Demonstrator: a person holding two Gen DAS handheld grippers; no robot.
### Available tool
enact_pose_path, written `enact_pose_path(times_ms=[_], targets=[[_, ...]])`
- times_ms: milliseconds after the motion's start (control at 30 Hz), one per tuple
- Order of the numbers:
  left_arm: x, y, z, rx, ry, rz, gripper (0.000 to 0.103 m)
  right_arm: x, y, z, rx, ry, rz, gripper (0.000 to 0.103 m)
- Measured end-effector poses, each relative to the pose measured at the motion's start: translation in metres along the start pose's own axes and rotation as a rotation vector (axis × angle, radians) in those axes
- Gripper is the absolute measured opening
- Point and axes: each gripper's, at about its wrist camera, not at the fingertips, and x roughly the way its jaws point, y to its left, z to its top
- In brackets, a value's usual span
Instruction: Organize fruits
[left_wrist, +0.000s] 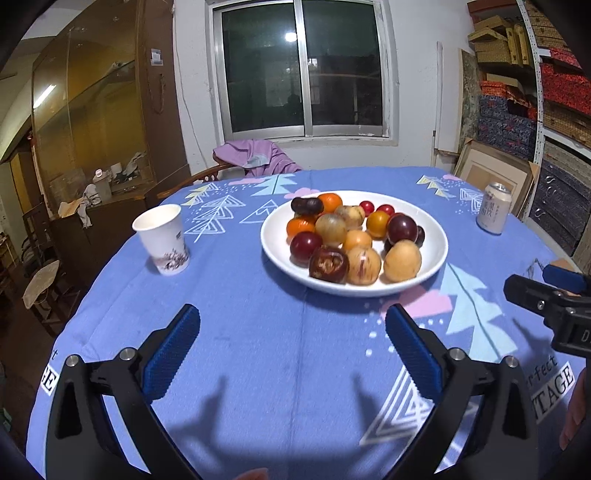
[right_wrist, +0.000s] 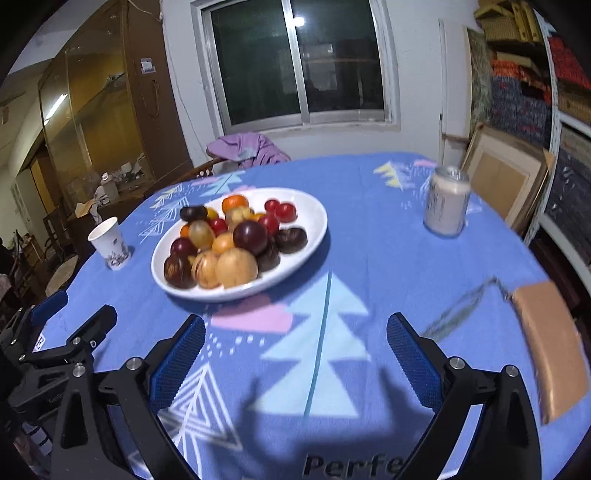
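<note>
We hold both grippers low and tilted downward, side by side. Our left gripper has its jaws spread wide with nothing between the blue pads. Our right gripper is spread just as wide and also holds nothing. In the left view the right gripper shows at the right edge; in the right view the left gripper sits at the left edge.
</note>
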Motion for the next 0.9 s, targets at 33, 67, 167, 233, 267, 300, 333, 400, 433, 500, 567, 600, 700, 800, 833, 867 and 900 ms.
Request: enact_pose_path(times_ms=[33,67,167,233,267,300,333,400,433,500,567,600,700,800,833,867,900], targets=[[-0.003,0.002,-0.003,-0.005,-0.002,-0.01,0.099,0.0,-0.002,-0.003,0.018,0.012,-0.003,0.1],[-0.005,0.005,-0.003,-0.012,-0.004,-0.022,0.099,0.0,-0.003,-0.004,0.026,0.019,0.0,0.1],[-0.012,0.008,-0.003,-0.027,-0.016,-0.051,0.099,-0.001,-0.001,-0.007,0.02,0.025,0.021,0.1],[-0.012,0.007,-0.001,-0.021,-0.019,-0.057,0.099,-0.001,-0.001,-0.009,0.018,0.025,0.02,0.1],[-0.013,0.006,-0.001,-0.018,-0.019,-0.059,0.099,0.0,0.0,-0.009,0.017,0.031,0.024,0.1],[-0.013,0.006,-0.001,-0.017,-0.016,-0.065,0.099,0.001,0.001,-0.01,0.015,0.037,0.025,0.1],[-0.013,0.005,0.0,-0.018,-0.015,-0.074,0.099,0.002,0.002,-0.012,0.012,0.042,0.024,0.1],[-0.014,0.004,0.0,-0.016,-0.014,-0.082,0.099,0.004,0.005,-0.012,-0.003,0.051,0.018,0.1],[-0.015,0.003,0.0,-0.014,-0.014,-0.08,0.099,0.005,0.007,-0.013,-0.011,0.053,0.015,0.1],[-0.016,0.001,0.0,-0.008,-0.015,-0.073,0.099,0.006,0.01,-0.014,-0.026,0.055,0.011,0.1],[-0.015,-0.001,-0.001,-0.001,-0.013,-0.068,0.099,0.007,0.014,-0.016,-0.047,0.057,0.005,0.1],[-0.015,-0.002,-0.001,0.001,-0.011,-0.065,0.099,0.007,0.016,-0.017,-0.056,0.058,0.003,0.1],[-0.015,-0.004,-0.002,0.01,-0.008,-0.041,0.099,0.009,0.02,-0.019,-0.077,0.065,-0.002,0.1],[-0.016,-0.005,-0.003,0.017,-0.011,-0.026,0.099,0.01,0.023,-0.021,-0.094,0.07,-0.005,0.1],[-0.017,-0.006,-0.002,0.017,-0.012,-0.029,0.099,0.01,0.024,-0.021,-0.099,0.069,-0.005,0.1],[-0.017,-0.006,-0.003,0.016,-0.01,-0.034,0.099,0.009,0.024,-0.022,-0.102,0.068,-0.006,0.1],[-0.017,-0.005,-0.003,0.015,-0.009,-0.037,0.099,0.009,0.024,-0.022,-0.105,0.067,-0.007,0.1]])
